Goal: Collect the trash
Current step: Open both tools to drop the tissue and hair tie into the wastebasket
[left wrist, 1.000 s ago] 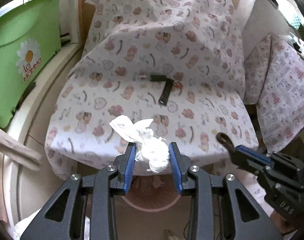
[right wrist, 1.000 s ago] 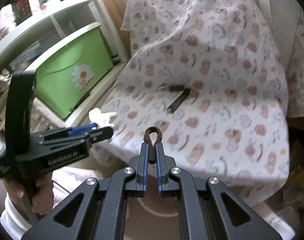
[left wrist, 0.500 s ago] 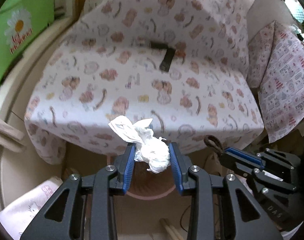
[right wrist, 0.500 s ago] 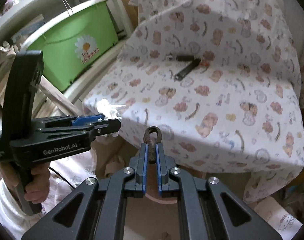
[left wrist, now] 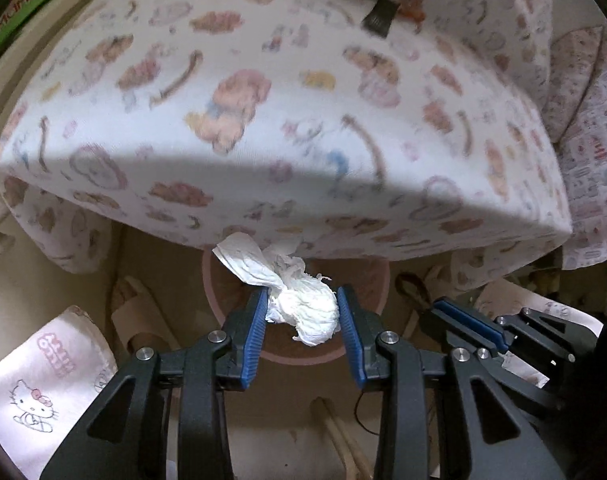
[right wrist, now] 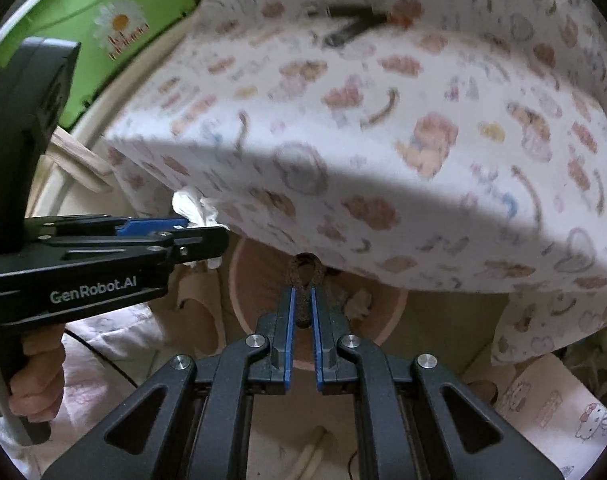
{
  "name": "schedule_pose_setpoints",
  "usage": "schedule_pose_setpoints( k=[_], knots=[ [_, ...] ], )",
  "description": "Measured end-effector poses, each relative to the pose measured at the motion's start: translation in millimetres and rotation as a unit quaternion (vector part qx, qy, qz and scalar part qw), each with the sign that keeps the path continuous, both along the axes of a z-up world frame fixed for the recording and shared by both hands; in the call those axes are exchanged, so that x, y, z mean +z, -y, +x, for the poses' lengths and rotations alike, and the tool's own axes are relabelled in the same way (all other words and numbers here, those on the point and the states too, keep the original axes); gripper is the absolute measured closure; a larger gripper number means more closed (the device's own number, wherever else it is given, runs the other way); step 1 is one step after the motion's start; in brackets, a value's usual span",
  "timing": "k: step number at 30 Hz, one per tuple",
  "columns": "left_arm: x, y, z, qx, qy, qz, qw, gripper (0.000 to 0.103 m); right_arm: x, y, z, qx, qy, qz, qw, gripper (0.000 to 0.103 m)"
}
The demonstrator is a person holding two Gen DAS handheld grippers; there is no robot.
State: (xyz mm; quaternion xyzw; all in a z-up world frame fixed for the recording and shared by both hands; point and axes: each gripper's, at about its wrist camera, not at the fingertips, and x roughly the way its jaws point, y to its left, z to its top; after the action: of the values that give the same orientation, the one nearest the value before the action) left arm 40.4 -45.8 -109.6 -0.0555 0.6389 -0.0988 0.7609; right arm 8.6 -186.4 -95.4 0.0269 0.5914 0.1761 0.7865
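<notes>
My left gripper is shut on a crumpled white tissue and holds it over a pink round bin that stands on the floor under the seat's front edge. My right gripper is shut on a dark brown looped band above the same pink bin. The right gripper also shows in the left wrist view, and the left gripper in the right wrist view. A dark strip-shaped piece lies far back on the seat, also in the right wrist view.
The seat is covered by a white cloth with pink prints. A green box stands at the left. Slippers and a Hello Kitty printed cloth lie on the floor beside the bin.
Both grippers have dropped down and forward from above the seat to below its front edge, over the pink bin. Each still holds its item.
</notes>
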Motion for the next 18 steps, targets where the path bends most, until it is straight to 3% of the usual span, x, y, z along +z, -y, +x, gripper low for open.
schedule_pose_setpoints(
  k=[12,14,16,18],
  knots=[
    [-49,12,10,0.004,-0.049,0.041,0.9980,0.068,-50,-4,12,-0.019,-0.056,-0.036,0.998,0.095],
    [-52,12,10,0.006,-0.055,0.041,0.9976,0.058,-51,-2,13,-0.024,-0.060,-0.035,0.997,0.095],
    [-52,11,12,0.012,-0.057,0.041,0.9974,0.041,-52,-1,15,-0.029,-0.063,-0.034,0.997,0.092],
    [-50,9,11,0.014,-0.056,0.042,0.9975,0.039,-54,1,17,-0.035,-0.069,-0.033,0.996,0.087]
  ],
)
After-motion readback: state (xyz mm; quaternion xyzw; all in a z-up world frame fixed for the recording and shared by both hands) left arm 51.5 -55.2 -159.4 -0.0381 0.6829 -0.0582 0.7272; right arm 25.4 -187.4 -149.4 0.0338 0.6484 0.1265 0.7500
